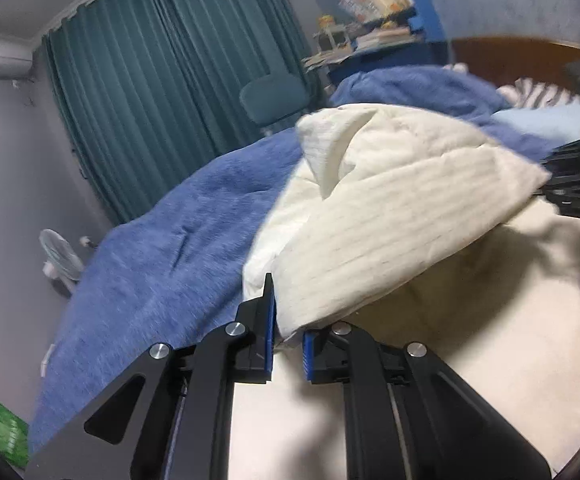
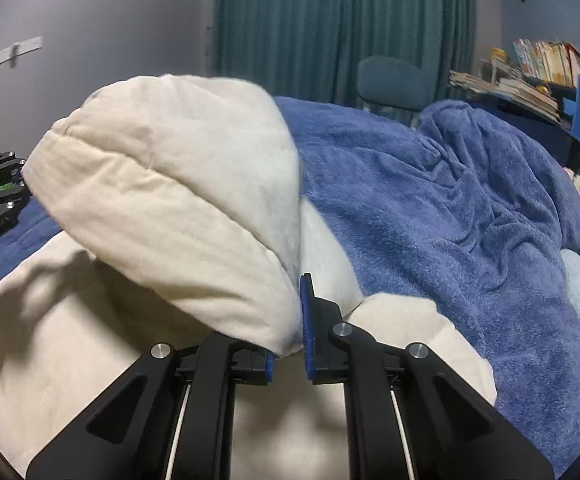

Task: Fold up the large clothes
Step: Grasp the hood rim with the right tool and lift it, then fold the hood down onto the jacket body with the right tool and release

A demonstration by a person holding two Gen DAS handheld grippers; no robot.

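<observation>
The lifted cream garment [image 1: 390,216] is covering the right finger of the left gripper [image 1: 288,320] and the left finger of the right gripper [image 2: 288,320], while motion is blurring its edges.

Ahead, the lifted cream garment [image 1: 402,208] blocks the way; the rumpled blue blanket [image 2: 430,208] heaps beyond, open air above it.

Cream garment [image 1: 402,200] matt quilted cloth; blanket [image 1: 162,240] fuzzy.
</observation>
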